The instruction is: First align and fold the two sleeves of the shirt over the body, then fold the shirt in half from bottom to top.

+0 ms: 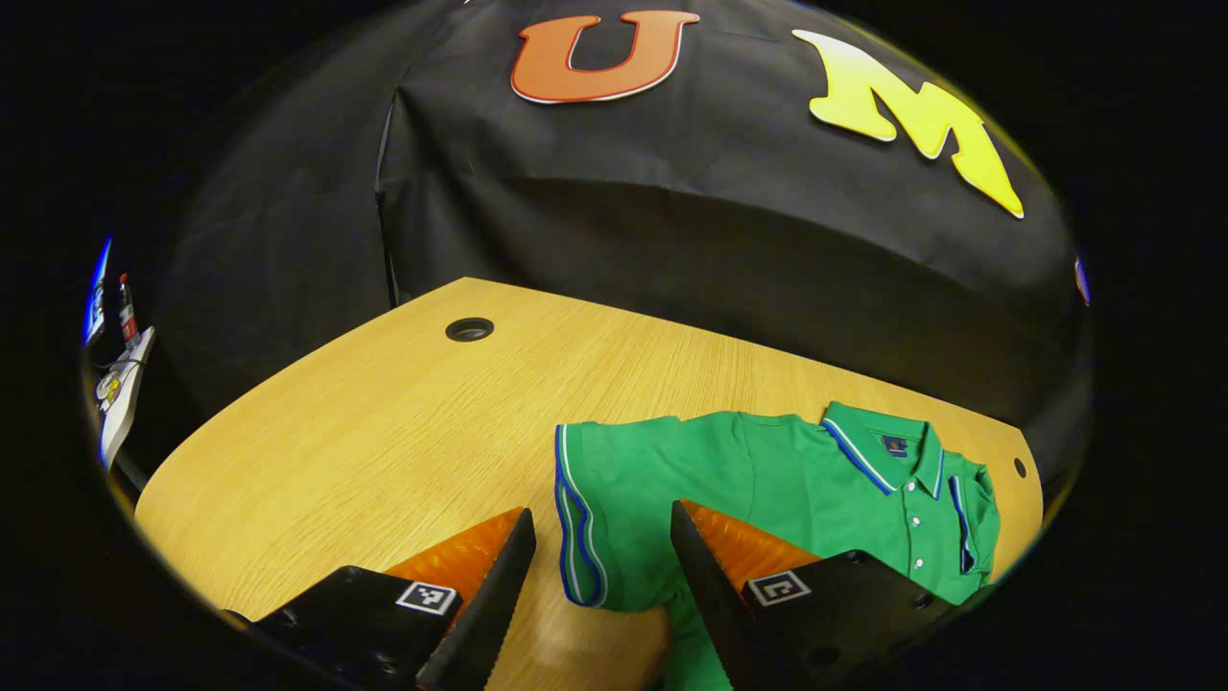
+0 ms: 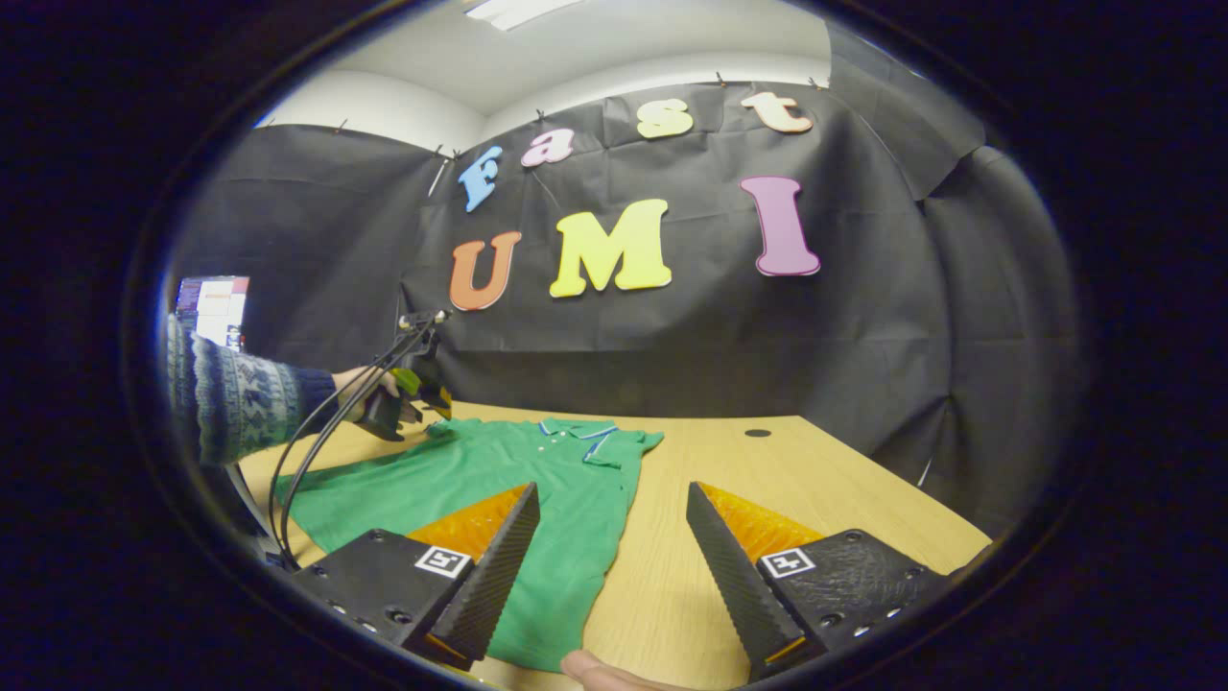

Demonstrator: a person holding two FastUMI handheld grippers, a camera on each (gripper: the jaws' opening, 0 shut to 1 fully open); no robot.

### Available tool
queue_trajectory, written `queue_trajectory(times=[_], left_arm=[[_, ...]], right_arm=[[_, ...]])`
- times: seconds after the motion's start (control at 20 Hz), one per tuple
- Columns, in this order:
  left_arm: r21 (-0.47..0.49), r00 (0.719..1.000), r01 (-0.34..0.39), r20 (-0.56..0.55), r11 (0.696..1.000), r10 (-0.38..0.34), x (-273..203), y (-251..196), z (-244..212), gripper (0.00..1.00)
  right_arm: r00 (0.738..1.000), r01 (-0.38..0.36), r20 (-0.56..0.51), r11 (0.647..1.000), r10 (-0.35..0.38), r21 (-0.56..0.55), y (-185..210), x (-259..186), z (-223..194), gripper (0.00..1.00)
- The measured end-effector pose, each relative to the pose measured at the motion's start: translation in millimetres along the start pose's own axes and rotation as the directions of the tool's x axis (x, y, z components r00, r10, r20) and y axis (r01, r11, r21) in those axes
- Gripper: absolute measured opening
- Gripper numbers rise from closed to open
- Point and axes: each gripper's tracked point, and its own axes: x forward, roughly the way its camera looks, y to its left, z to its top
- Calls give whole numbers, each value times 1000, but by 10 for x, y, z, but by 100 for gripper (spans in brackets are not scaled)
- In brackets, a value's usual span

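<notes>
Green polo shirt (image 1: pixel 767 489) lying flat on wooden table (image 1: pixel 384 432), front side up; collar (image 1: pixel 887 456) edged with blue and white stripe, small white buttons down the placket; sleeve (image 1: pixel 600 513) spread out sideways, cuff banded in blue and white. In right gripper view same shirt (image 2: pixel 480 480) stretched lengthwise across table (image 2: pixel 796 489), collar toward the far wall, hem nearest the camera, cloth smooth with few creases.

Left gripper (image 1: pixel 600 576) low over the table, fingers wide apart, straddling the sleeve cuff, nothing clamped; contact with cloth cannot be told. Seen from right gripper view, left gripper (image 2: pixel 408 408) held at the shirt's far left sleeve by a hand (image 2: pixel 360 384) in a patterned knit sleeve (image 2: pixel 240 403), black cables (image 2: pixel 317 451) looping down from it.

Right gripper (image 2: pixel 609 552) raised above the shirt's near right edge, fingers spread, holding nothing; a fingertip (image 2: pixel 595 667) visible at bottom edge.

Table light oak-grain laminate, rounded corner, round cable hole (image 1: pixel 469 329); finger inner faces ridged, wedge-shaped; black cloth wall (image 1: pixel 672 211) matte, wrinkled.
</notes>
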Motion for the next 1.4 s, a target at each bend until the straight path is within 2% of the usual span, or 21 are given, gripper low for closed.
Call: queue_trajectory(times=[0.1, 0.15, 0.25, 0.3, 0.35, 0.45, 0.55, 0.65, 0.8, 0.9, 1.0, 1.15, 1.3, 1.4], left_arm=[[-3, 999, -2, -39, 1000, 2, 128, 3, -102, 90], [-1, 998, -25, -53, 1000, 24, 138, 32, -138, 81], [14, 999, -38, -32, 999, 39, 197, 48, -102, 71], [38, 997, -63, -30, 997, 64, 200, 75, -100, 83], [63, 995, -91, -28, 994, 92, 221, 120, -112, 49], [79, 995, -98, -15, 992, 99, 236, 46, -64, 27], [103, 994, -109, -9, 989, 110, 238, -37, -61, 12], [152, 992, -123, 3, 981, 123, 216, -125, -9, 9], [193, 993, -117, 55, 974, 108, 118, -354, 179, 9], [252, 992, -113, 87, 961, 94, 36, -537, 284, 8], [299, 987, -138, 116, 944, 108, -14, -682, 353, 9], [329, 988, -129, 128, 936, 91, -89, -965, 336, 9], [393, 991, -93, 121, 915, 49, -111, -1298, 247, 14], [454, 992, -64, 123, 888, 9, -187, -1514, 198, 71]], right_arm=[[1000, -22, -14, 1000, 22, 2, 92, -20, -54, 94], [999, -34, -19, 999, 34, -5, 142, -35, -66, 94], [999, -41, -7, 999, 40, -21, 180, -59, -36, 94], [999, -47, 0, 999, 47, -25, 210, -65, -26, 94], [999, -53, 4, 998, 53, -26, 230, -75, -33, 94], [998, -59, 8, 998, 59, -24, 231, -80, -36, 94], [998, -57, 12, 998, 57, -27, 214, -102, -32, 94], [998, -53, 16, 998, 54, -27, 199, -110, -26, 94], [999, -47, 21, 999, 47, -26, 187, -128, -21, 94], [998, -48, 25, 998, 49, -27, 195, -125, -10, 94], [999, -41, 32, 999, 42, -28, 184, -121, -6, 94], [998, -41, 47, 999, 43, -33, 197, -138, 10, 94], [998, -32, 56, 999, 34, -34, 182, -142, 22, 94], [998, -28, 57, 999, 30, -34, 178, -142, 20, 94]])
